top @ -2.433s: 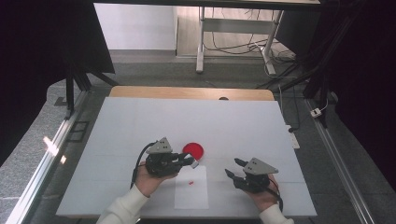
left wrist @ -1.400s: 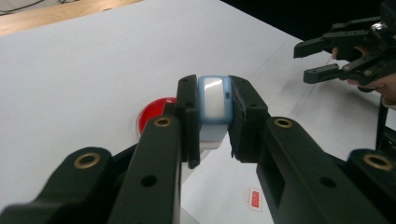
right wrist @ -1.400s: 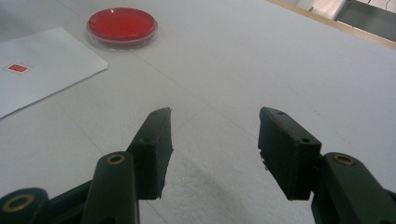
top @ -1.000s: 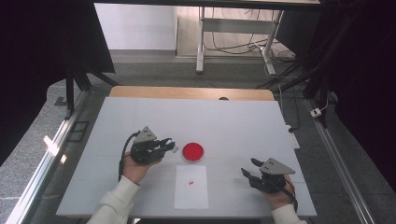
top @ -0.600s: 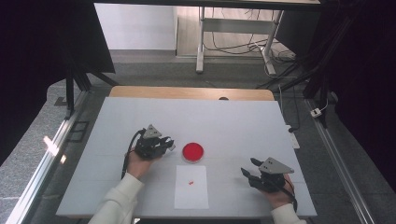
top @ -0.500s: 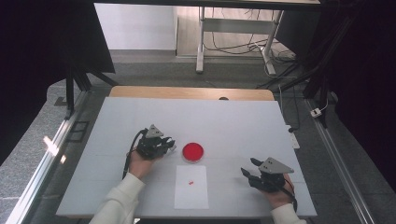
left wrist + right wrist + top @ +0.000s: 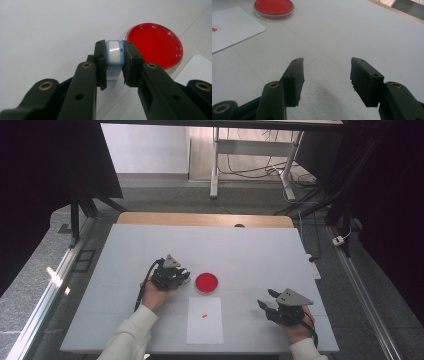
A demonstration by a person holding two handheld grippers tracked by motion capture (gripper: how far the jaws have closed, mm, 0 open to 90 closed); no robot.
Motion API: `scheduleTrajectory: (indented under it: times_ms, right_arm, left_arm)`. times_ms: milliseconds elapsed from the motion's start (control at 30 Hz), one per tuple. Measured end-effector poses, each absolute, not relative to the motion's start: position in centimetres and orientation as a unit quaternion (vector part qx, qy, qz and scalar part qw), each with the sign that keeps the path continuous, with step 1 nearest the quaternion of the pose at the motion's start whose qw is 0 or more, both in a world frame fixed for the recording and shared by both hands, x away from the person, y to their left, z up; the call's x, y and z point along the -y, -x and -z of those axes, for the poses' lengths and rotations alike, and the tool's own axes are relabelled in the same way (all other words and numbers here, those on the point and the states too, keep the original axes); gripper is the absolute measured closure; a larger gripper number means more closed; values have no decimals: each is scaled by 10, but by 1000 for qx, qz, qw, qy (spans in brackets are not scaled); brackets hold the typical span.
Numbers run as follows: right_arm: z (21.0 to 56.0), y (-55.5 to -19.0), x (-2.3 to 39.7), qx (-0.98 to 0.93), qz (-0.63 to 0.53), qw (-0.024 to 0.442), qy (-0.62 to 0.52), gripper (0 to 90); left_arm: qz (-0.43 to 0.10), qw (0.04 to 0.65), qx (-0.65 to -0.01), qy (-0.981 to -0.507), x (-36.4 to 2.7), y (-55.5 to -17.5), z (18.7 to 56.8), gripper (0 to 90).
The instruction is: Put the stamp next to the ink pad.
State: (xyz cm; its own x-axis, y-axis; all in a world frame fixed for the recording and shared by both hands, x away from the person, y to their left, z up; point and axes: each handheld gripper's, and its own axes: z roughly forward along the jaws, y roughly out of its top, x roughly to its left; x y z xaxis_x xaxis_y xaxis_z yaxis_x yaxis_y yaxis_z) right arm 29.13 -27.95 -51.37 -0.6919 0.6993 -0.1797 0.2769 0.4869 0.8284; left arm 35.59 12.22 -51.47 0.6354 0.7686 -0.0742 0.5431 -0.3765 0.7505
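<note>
Blue-and-white, a small block (image 7: 114,53) sits clamped in the left tongs (image 7: 114,62) beside the red dish (image 7: 206,282), seemingly bound there; the right tongs (image 7: 325,75) rest apart, empty, clear.

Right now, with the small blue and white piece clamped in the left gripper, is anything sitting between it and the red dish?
Nothing visible does. The left gripper is shut on the blue and white piece, and the red dish lies just beyond it on bare white table. The paper sheet lies nearer the person, off that line.
</note>
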Motion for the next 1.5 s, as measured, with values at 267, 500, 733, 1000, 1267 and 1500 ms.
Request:
scheduleTrajectory:
  times_ms: [267,500,733,1000,1267,1500]
  right_arm:
    - [514,-291,280,-823,-410,257,-297,439]
    - [513,-292,280,-823,-409,258,-298,437]
    - [513,-291,281,-822,-410,260,-299,436]
    - [513,-292,282,-823,-410,259,-297,436]
    - [513,-293,282,-823,-408,260,-297,435]
    - [512,-293,285,-823,-407,259,-299,435]
  left_arm:
    - [-143,391,-400,-817,-120,-356,516,724]
    - [-148,411,-401,-805,-120,-354,512,474]
    - [-140,428,-399,-799,-128,-348,503,313]
    - [-142,437,-385,-800,-135,-334,494,261]
    - [-147,441,-374,-802,-143,-319,489,260]
    - [-149,440,-367,-806,-155,-303,490,263]
